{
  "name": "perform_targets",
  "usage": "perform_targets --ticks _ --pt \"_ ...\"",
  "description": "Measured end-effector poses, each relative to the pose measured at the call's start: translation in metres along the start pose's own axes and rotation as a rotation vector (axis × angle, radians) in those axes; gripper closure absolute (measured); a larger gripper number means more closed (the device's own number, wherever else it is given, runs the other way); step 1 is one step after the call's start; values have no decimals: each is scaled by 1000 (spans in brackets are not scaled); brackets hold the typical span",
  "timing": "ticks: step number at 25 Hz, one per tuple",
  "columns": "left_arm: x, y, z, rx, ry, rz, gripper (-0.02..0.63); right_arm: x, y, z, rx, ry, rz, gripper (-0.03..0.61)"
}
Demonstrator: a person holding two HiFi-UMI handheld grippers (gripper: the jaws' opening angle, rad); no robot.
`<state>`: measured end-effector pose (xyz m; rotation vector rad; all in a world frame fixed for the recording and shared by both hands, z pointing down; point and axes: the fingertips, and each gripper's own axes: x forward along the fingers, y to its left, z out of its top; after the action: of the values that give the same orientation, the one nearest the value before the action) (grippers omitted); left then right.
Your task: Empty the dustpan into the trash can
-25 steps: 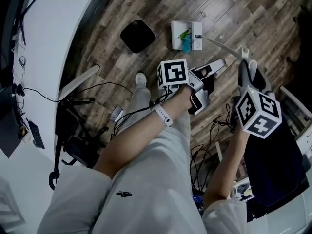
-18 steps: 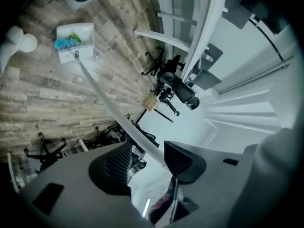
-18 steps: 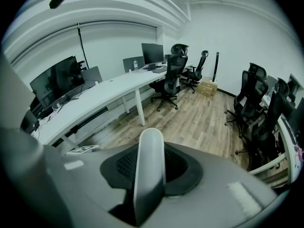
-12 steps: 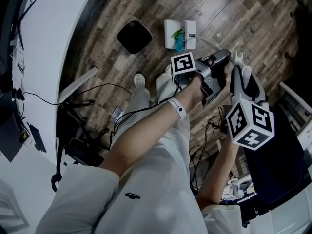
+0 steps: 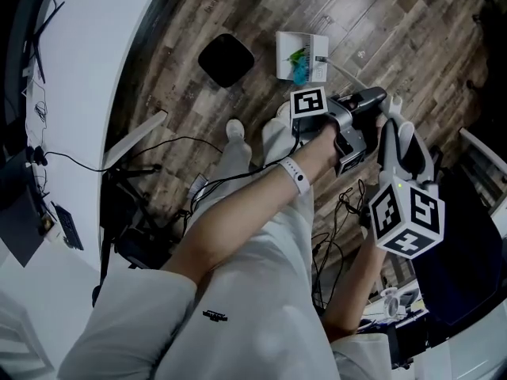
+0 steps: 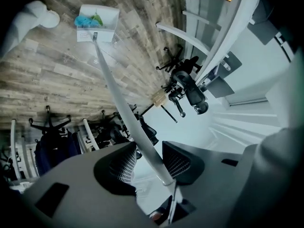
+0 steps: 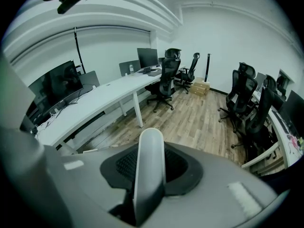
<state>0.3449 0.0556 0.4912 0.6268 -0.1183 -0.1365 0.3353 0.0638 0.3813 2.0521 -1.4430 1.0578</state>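
A white dustpan [image 5: 301,56] holding green and blue litter rests on the wooden floor, and also shows in the left gripper view [image 6: 97,18]. To its left stands the black trash can [image 5: 226,59]. The dustpan's long white handle [image 5: 348,74] slants up to my grippers. My right gripper [image 5: 392,115] is shut on the handle's rounded top end [image 7: 149,170]. My left gripper [image 5: 366,101] sits around the handle [image 6: 123,103] lower down. Its jaws are closing; the handle lies against one pad [image 6: 178,161] with a gap at the other.
A white desk [image 5: 87,70] runs along the left, with cables [image 5: 341,212] on the floor beneath me. My legs and a shoe [image 5: 235,129] are near the trash can. Office chairs [image 7: 247,99] and a long desk [image 7: 109,91] fill the room ahead.
My left gripper has swung right and rolled, and the handle now lies between its jaws. My right gripper keeps its hold on the handle's top and has risen a little.
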Motion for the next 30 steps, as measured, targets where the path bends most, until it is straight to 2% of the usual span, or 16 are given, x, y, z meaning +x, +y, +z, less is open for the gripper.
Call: perform_targets --ticks 3,13,23,30 --pt "-10 0 -7 -19 10 17 445 -10 7 -4 -5 -12 -4 462" --pt "-57 -25 -44 54 50 1 454 -67 45 -5 21 -125 8 462" --pt "-93 -65 -80 129 90 -31 459 -118 84 11 -20 -236 32 462" --pt "-149 -79 -111 188 113 -76 462 -167 128 -4 -78 -311 70 462"
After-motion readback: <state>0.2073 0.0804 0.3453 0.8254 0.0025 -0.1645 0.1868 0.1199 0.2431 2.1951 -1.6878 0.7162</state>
